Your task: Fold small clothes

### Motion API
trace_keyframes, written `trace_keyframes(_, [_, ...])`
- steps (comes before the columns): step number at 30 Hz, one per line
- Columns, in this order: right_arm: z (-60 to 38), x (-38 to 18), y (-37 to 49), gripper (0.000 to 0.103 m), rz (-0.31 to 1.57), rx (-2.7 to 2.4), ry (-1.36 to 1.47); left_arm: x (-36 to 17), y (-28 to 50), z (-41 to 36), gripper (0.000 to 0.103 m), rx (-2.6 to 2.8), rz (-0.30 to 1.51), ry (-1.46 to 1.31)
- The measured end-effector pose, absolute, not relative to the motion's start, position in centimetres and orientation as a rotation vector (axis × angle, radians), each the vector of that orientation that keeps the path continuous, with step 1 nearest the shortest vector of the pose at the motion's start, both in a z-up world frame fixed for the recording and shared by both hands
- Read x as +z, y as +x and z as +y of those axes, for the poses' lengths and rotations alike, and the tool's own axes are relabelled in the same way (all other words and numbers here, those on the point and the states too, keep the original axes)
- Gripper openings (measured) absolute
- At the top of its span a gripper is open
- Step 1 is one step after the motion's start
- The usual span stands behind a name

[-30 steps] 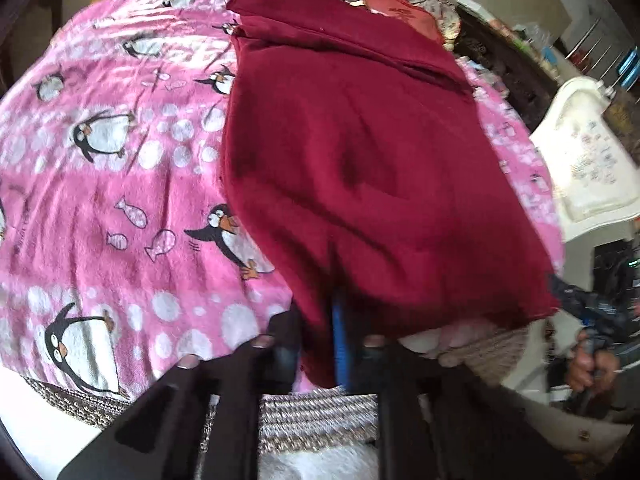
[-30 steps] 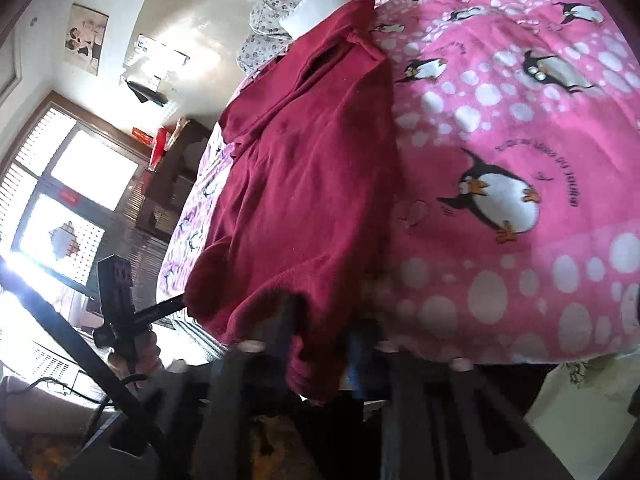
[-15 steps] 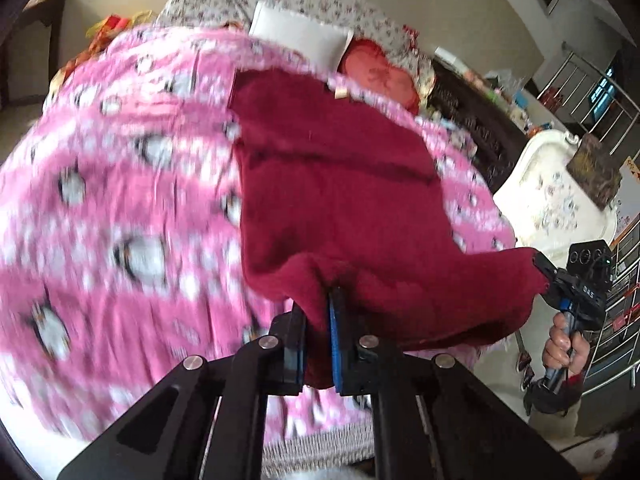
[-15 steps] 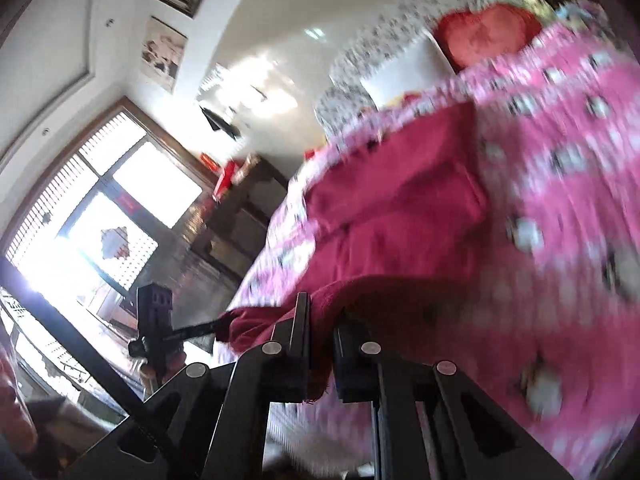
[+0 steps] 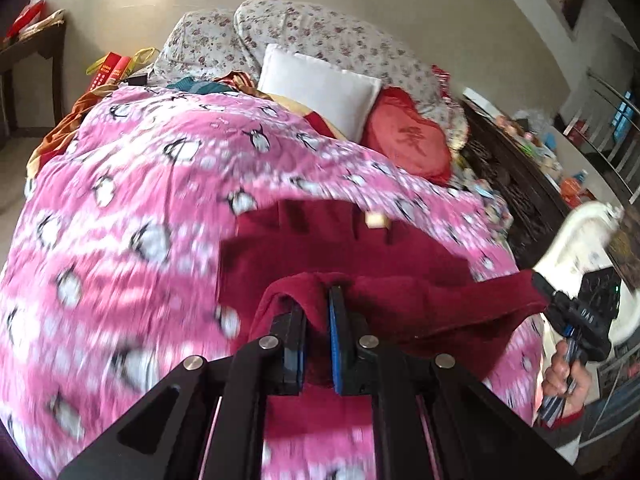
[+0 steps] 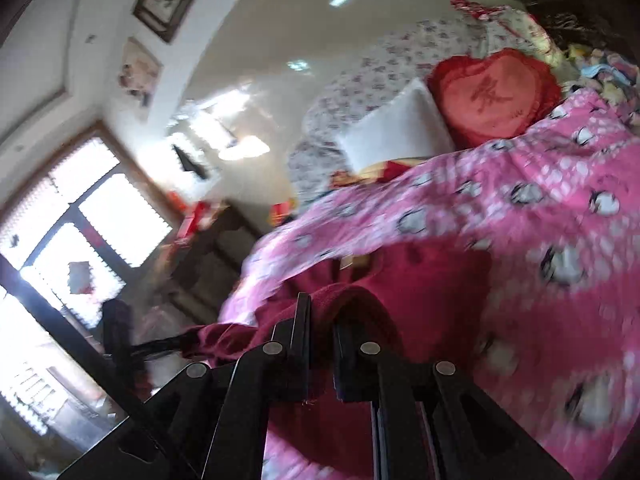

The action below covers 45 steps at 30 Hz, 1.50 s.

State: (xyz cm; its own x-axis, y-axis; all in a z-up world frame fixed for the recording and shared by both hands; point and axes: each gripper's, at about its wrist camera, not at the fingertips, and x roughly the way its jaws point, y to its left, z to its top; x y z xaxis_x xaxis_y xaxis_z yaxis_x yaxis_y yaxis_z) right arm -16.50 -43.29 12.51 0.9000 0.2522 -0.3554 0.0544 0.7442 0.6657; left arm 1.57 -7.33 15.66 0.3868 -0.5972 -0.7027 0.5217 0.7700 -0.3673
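A dark red fleece garment lies on a pink penguin-print blanket, its near hem lifted and doubled over toward the far end. My left gripper is shut on one hem corner, with red cloth bulging between its pads. My right gripper is shut on the other corner of the garment. The hem stretches taut between the two. In the left wrist view the right gripper and the hand holding it show at the right edge. A pale tag marks the garment's far end.
A white pillow, a red heart cushion and floral bedding lie at the bed's head. A dark cluttered dresser and a white chair stand on the right. A bright window and dark cabinet show in the right wrist view.
Both grippers rose and carried the garment's near hem forward toward its far end, doubling the cloth over itself. Far less flat garment shows ahead now.
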Motion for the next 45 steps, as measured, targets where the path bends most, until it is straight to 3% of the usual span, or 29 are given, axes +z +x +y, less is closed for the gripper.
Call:
trace_keyframes(6, [-47.7,7.8,-8.3,0.012,0.546,-0.001,0.803,11.8,8.7,-13.0,0.011,-0.659,1.039,-0.071])
trace_keyframes(11, [-50.7,5.7,-8.7,0.034,0.533,-0.028,0.946,10.5,11.5,-12.4,0.018,-0.658,1.119,-0.155])
trace_keyframes(12, [-50.6,6.5,-9.7,0.053,0.514,-0.054,0.918,10.7,11.3,-12.2,0.02,-0.662,1.12,-0.153])
trace_keyframes(13, [-50.2,7.3,-10.7,0.059,0.499,-0.076,0.886,11.1,10.9,-11.9,0.022,-0.669,1.11,-0.135])
trace_keyframes(15, [-48.8,9.0,-12.1,0.059,0.503,-0.022,0.812,12.3,9.9,-11.4,0.034,-0.64,1.048,-0.077])
trace_keyframes(16, [-47.8,9.7,-12.4,0.059,0.519,0.005,0.765,13.1,9.5,-11.1,0.058,-0.607,0.997,-0.061])
trace_keyframes(17, [-46.6,10.3,-12.6,0.059,0.534,0.019,0.715,13.9,8.9,-10.4,0.075,-0.592,0.935,-0.069])
trace_keyframes(18, [-45.6,10.5,-12.5,0.059,0.544,0.036,0.685,14.7,8.5,-9.8,0.077,-0.607,0.883,-0.095])
trace_keyframes(26, [-37.9,9.4,-4.6,0.058,0.676,0.126,0.439,12.7,6.4,-12.9,0.077,-0.686,0.946,-0.016])
trace_keyframes(30, [-38.5,7.0,0.2,0.057,0.737,0.022,0.434,8.8,8.0,-16.4,0.077,-0.549,0.989,0.117])
trace_keyframes(35, [-40.6,4.9,3.8,0.056,0.77,-0.174,0.374,6.6,12.4,-15.0,0.079,-0.431,1.022,0.046])
trace_keyframes(40, [-41.2,6.6,1.2,0.058,0.745,-0.176,0.408,7.7,10.5,-14.1,0.079,-0.431,0.971,0.095])
trace_keyframes(45, [-40.2,9.0,-4.7,0.067,0.735,-0.154,0.382,9.5,6.3,-12.2,0.079,-0.477,0.92,0.108])
